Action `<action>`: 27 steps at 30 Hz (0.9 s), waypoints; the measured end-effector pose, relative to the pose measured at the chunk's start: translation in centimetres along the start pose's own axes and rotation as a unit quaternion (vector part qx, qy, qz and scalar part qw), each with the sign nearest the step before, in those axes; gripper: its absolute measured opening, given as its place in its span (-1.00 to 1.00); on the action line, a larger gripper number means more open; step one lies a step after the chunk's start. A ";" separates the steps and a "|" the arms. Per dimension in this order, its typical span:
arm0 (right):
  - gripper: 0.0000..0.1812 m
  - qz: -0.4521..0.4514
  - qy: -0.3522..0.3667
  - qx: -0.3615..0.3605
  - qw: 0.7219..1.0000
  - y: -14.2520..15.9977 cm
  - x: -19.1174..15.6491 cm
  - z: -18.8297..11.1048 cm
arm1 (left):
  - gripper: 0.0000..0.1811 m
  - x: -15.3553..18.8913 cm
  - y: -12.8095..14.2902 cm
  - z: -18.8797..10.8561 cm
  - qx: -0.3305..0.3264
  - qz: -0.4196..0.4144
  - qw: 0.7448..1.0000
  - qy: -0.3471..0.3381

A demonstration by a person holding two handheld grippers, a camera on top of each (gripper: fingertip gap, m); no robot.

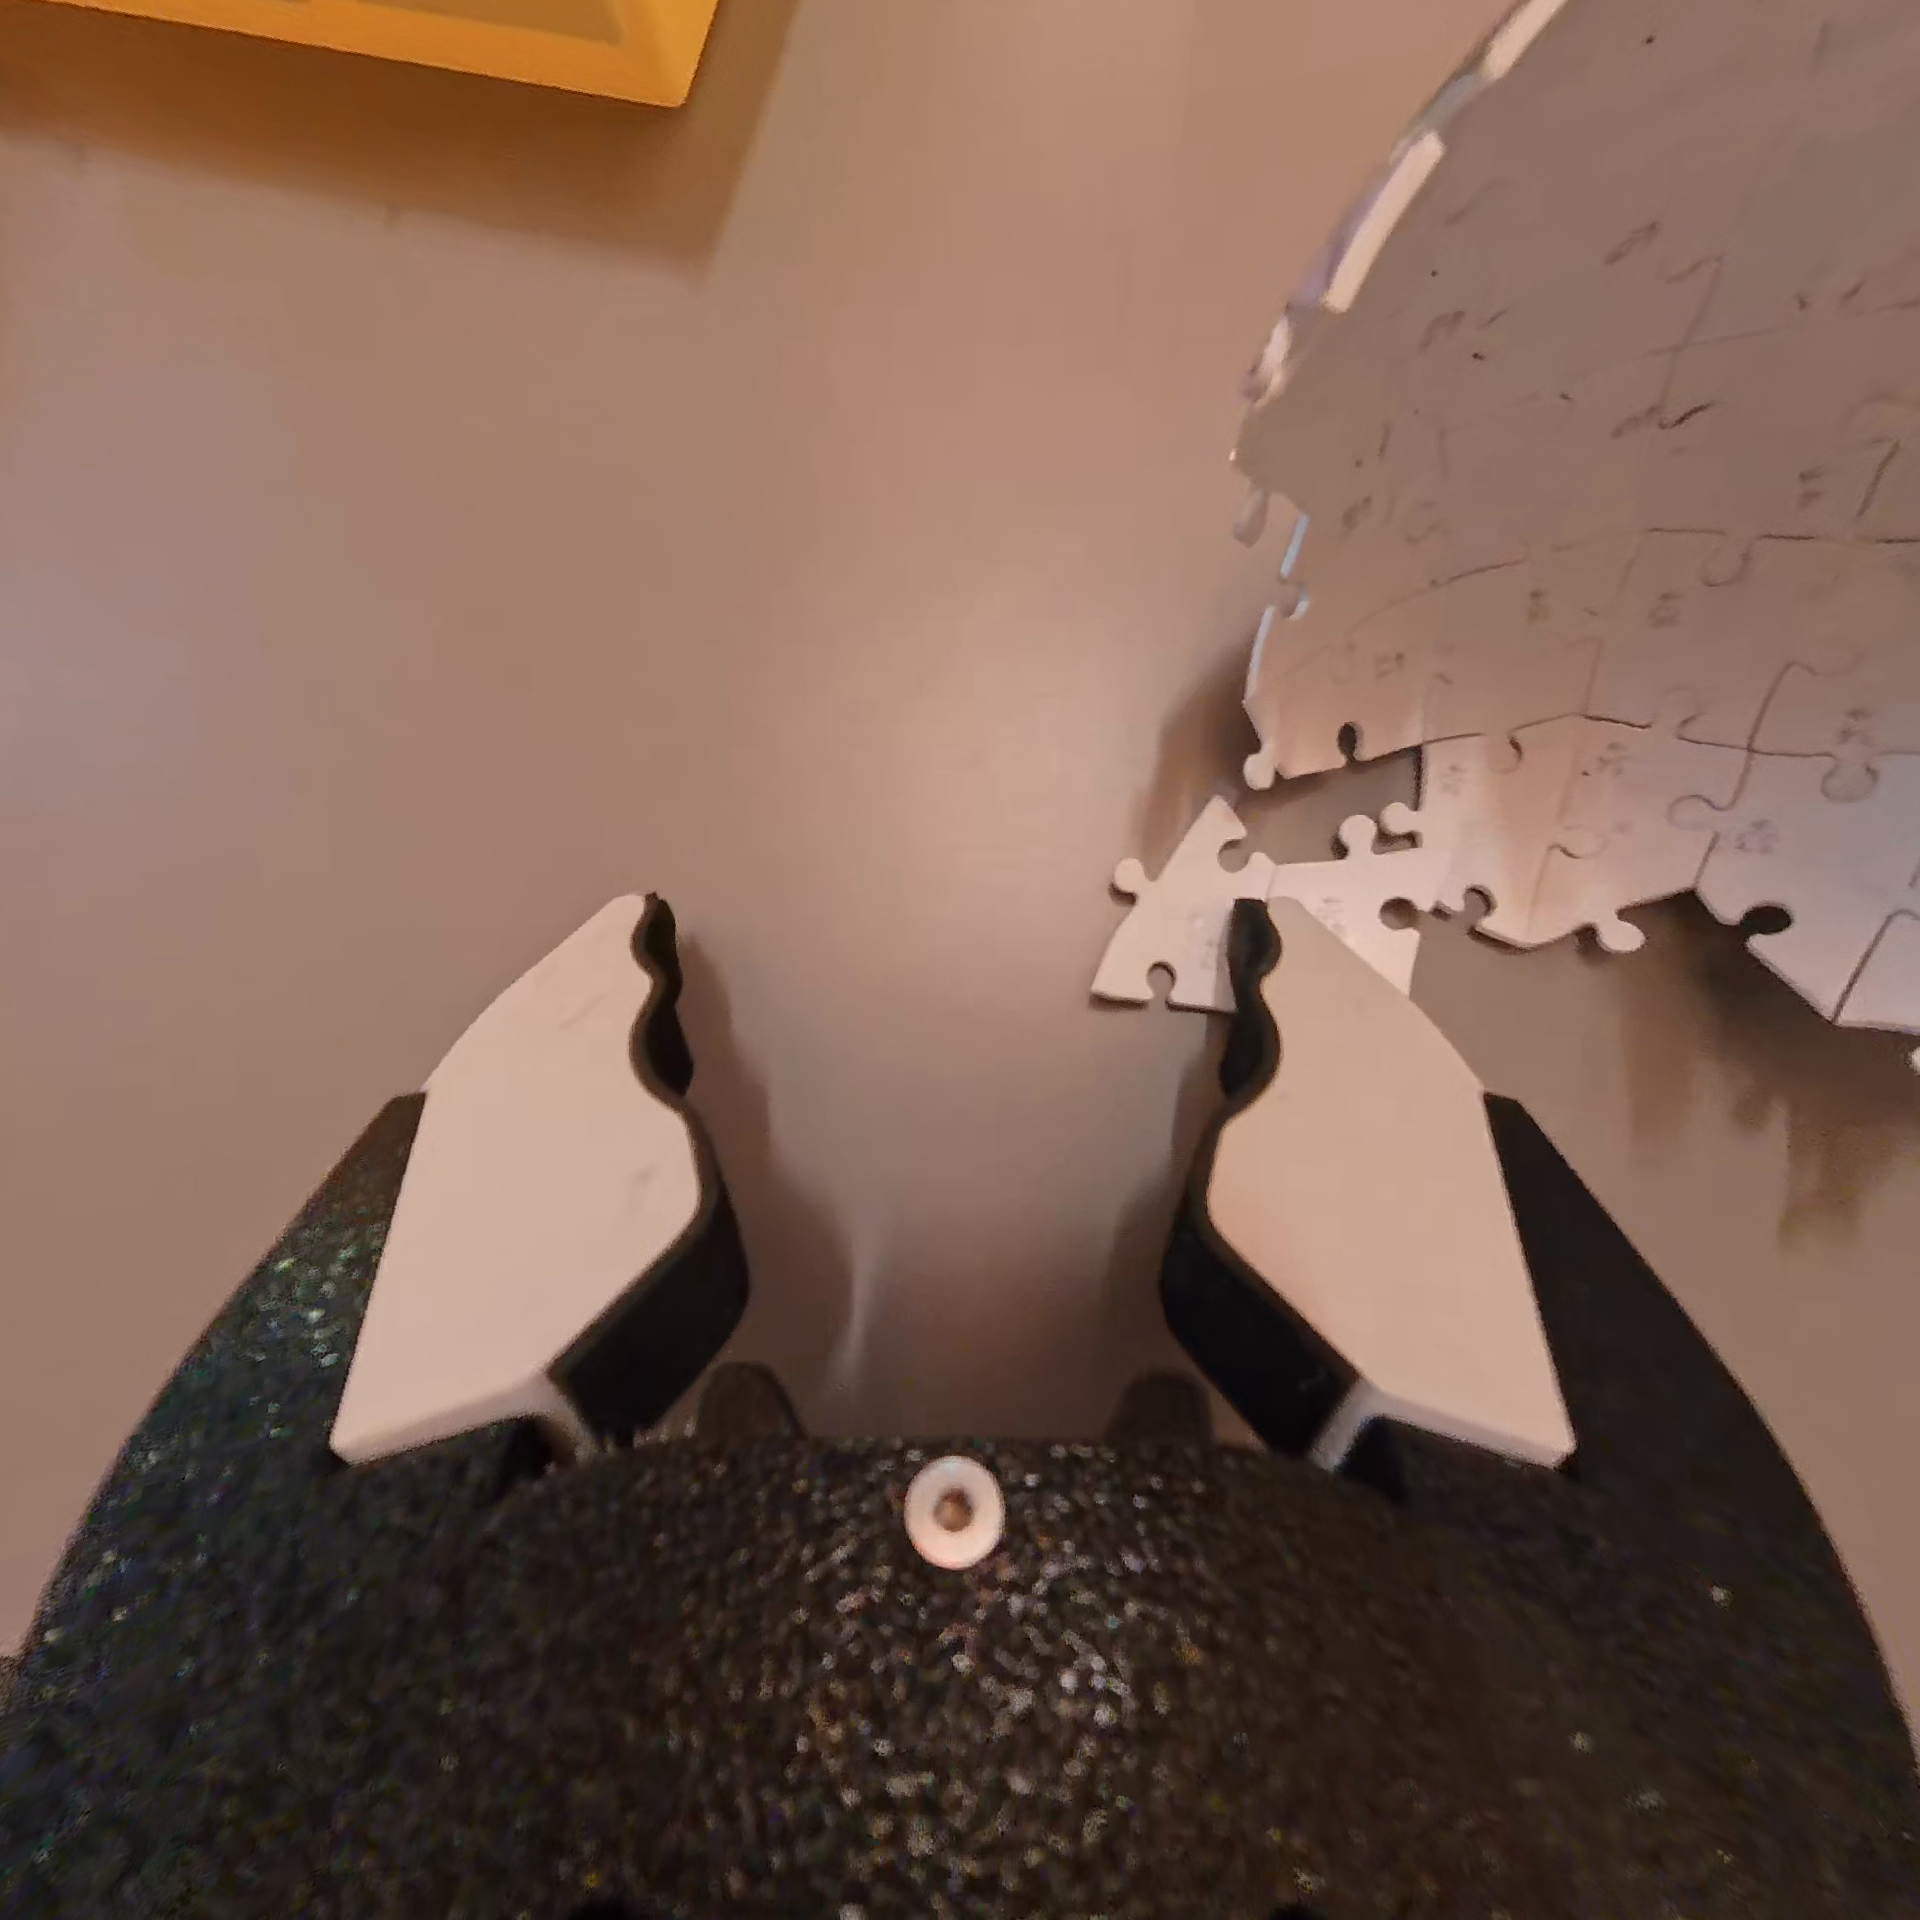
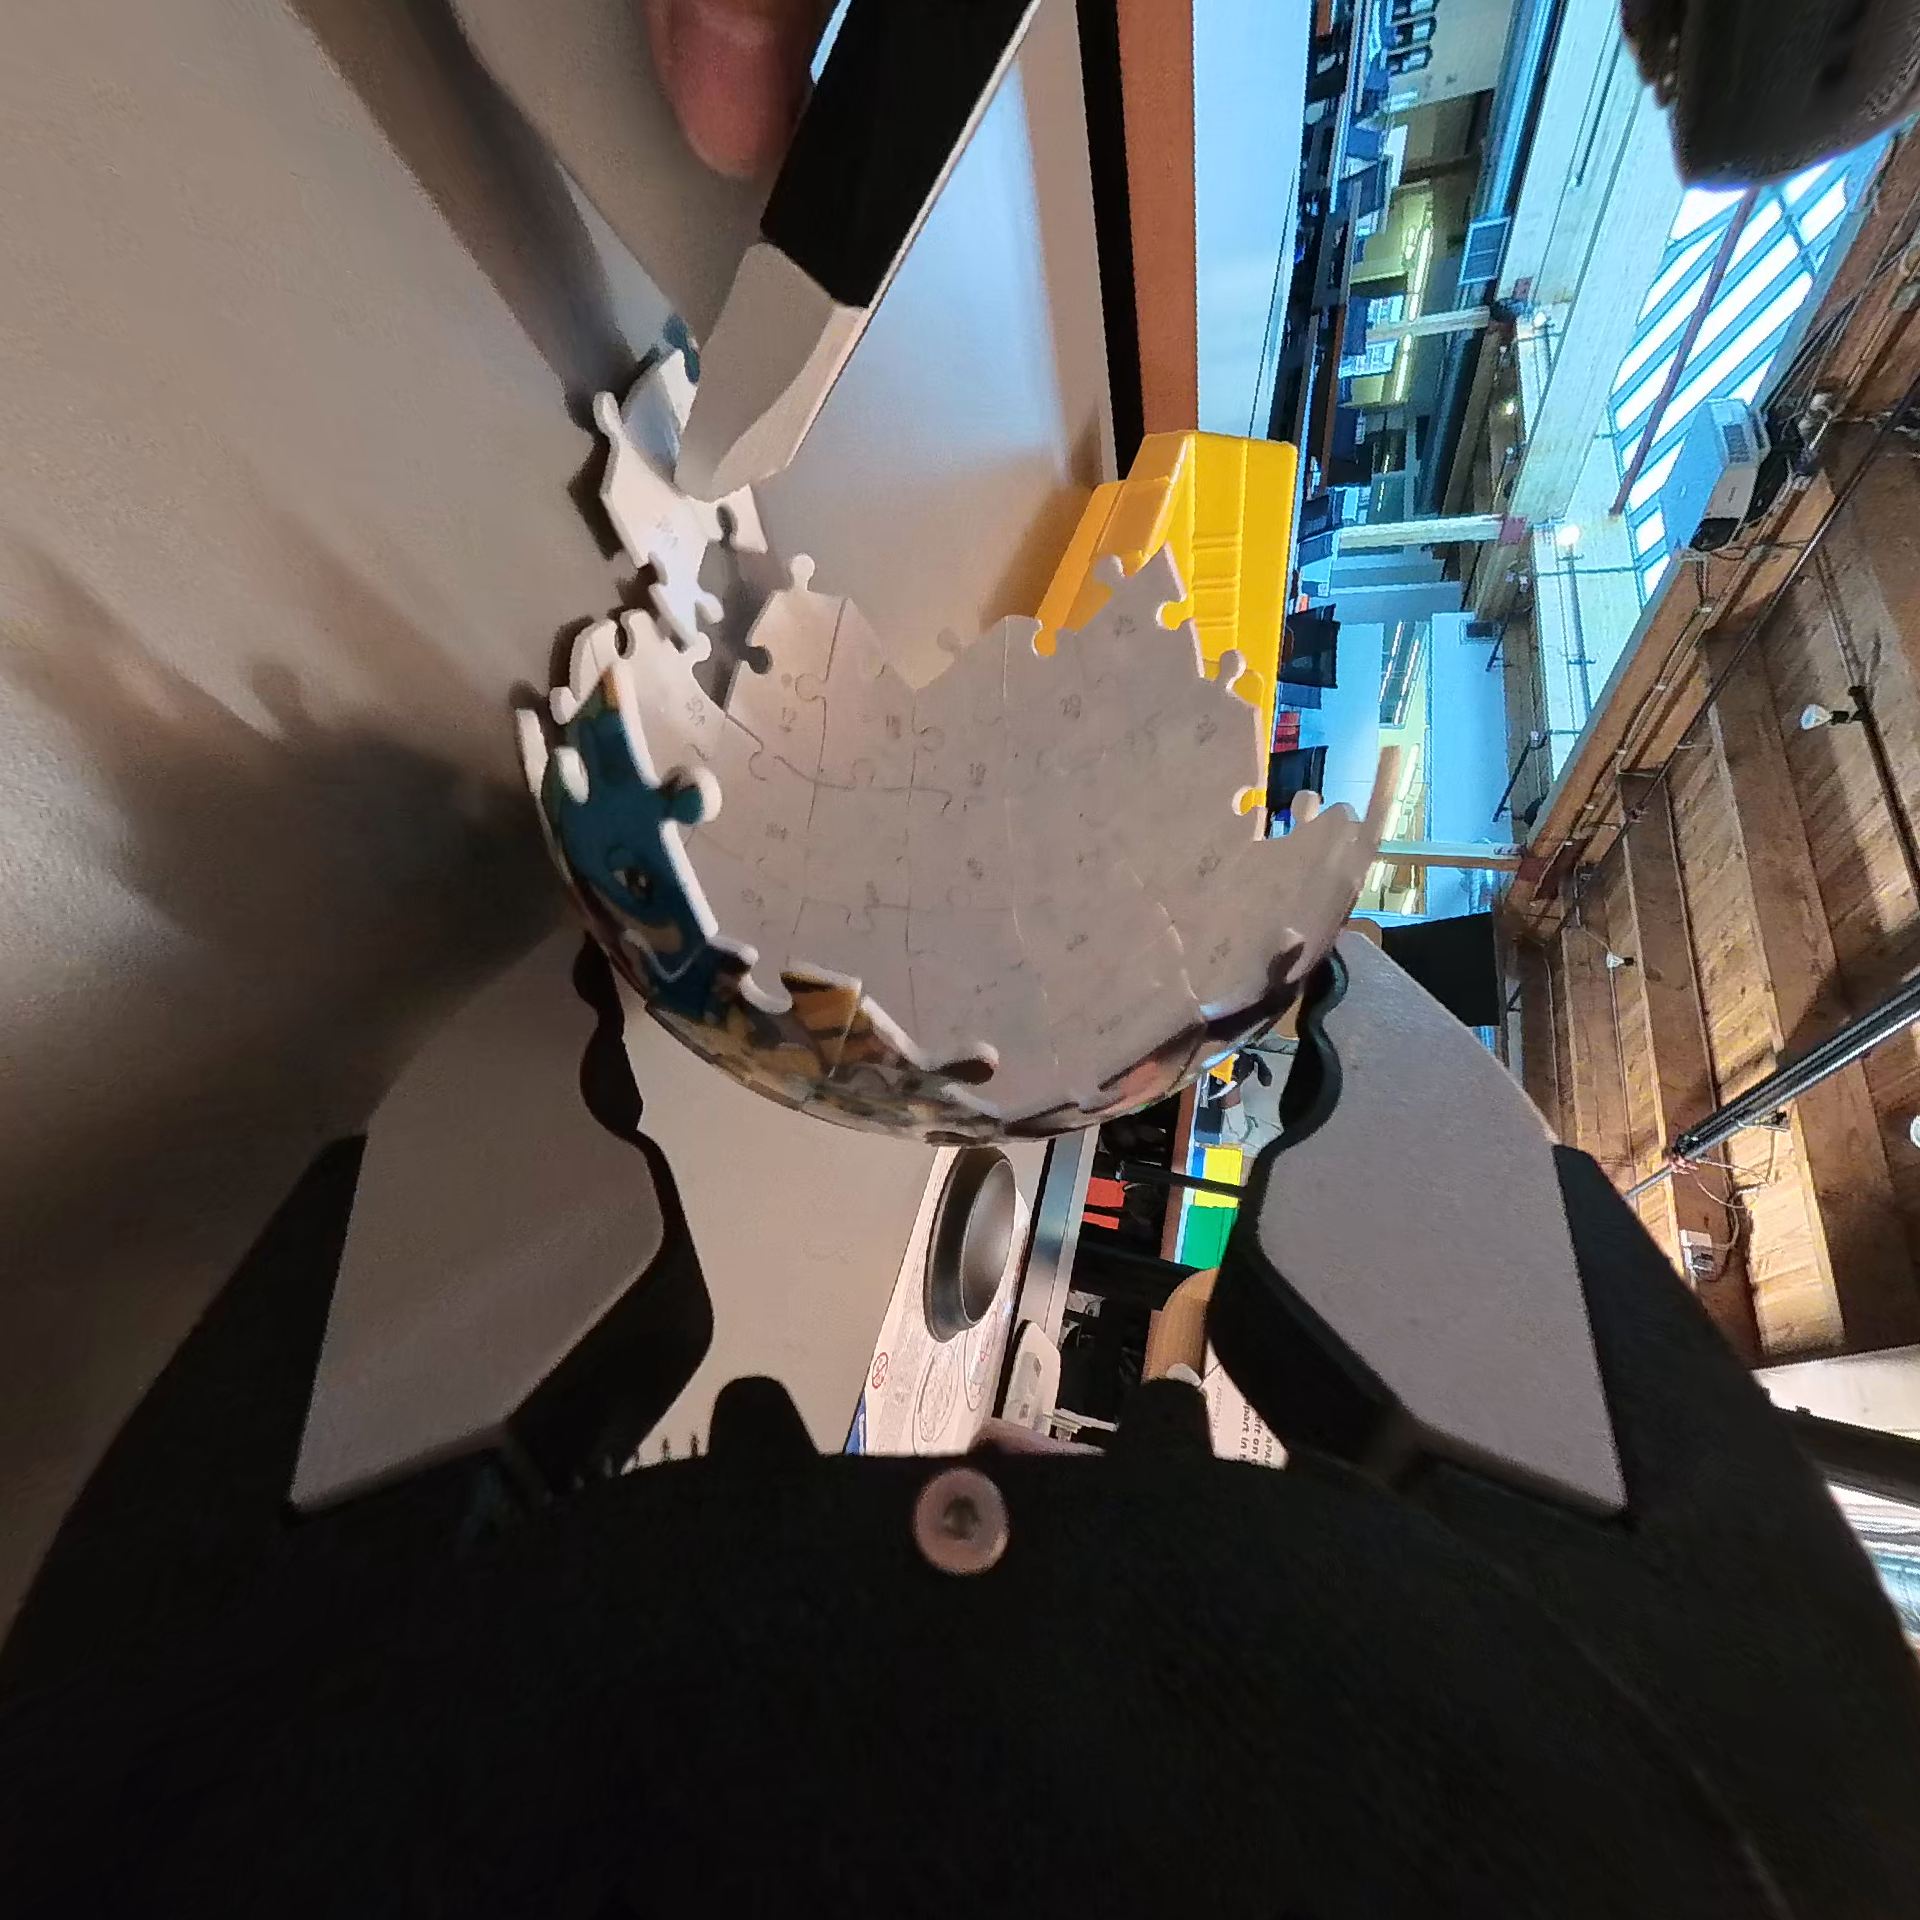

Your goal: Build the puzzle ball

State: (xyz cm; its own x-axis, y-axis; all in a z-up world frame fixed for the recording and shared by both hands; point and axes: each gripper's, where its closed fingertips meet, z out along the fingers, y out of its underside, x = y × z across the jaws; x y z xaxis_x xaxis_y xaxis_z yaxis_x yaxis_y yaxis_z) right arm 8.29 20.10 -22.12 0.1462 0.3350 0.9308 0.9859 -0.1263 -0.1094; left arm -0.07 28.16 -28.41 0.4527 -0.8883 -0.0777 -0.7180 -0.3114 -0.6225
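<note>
- Grey tabletop [image 1: 520,623] fills the left wrist view; the right wrist view shows a workshop beyond it, with timber walls and shelving.
- Yellow bin [image 2: 1216,540] sits behind the work, well apart from both tools.
- Puzzle ball [image 2: 987,862] is a half-built shell, open side toward the right camera, pale numbered backs showing inside, printed blue and yellow skin outside.
- Right gripper [image 2: 956,997] has its jaws spread wide around the shell's lower curve. The fingers appear to cradle or brace it at the sides; I cannot tell whether the pads truly press. Likely purpose: hold the shell tilted so its ragged rim faces the other tool.
- Loose piece [image 1: 1174,935] lies at the rim's edge, pale side up, just beside a gap in the shell, its knobs near but not locked.
- Left gripper [image 1: 956,935] is spread open with nothing between its jaws. One fingertip [image 2: 727,457] rests on or just over the loose piece.
- Judgement: the fingertip serves as a pusher, nudging the piece into the rim gap.
- Risk: too hard a shove could buckle neighbouring pieces.
</note>
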 end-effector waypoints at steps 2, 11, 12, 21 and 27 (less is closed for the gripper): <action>0.36 -0.002 0.000 0.000 1.000 -0.1 0.0 0.0 | 0.09 0.1 0.0 0.0 0.004 -0.011 1.000 -0.001; 0.35 -0.003 0.001 0.004 1.000 -0.3 0.0 0.0 | 0.06 0.2 0.1 0.1 0.040 -0.039 0.998 0.000; 0.35 -0.002 0.001 0.003 1.000 -0.3 0.0 0.0 | 0.05 0.3 0.1 0.2 0.040 -0.041 0.998 0.004; 0.35 -0.004 0.001 0.002 1.000 -0.1 0.0 0.0 | 0.17 -0.8 0.6 0.2 0.011 -0.027 0.999 0.033; 0.35 -0.006 0.001 0.001 1.000 0.0 0.0 0.0 | 0.19 -1.6 0.7 0.3 0.010 -0.029 0.999 0.026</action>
State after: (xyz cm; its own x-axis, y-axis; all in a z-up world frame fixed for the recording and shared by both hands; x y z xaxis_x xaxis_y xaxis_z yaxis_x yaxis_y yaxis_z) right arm 8.25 20.15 -22.12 0.1339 0.3339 0.9331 0.9878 -0.1201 -0.0988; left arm -1.14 29.47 -28.92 0.4646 -0.8855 -0.0016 -0.6807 -0.3559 -0.6403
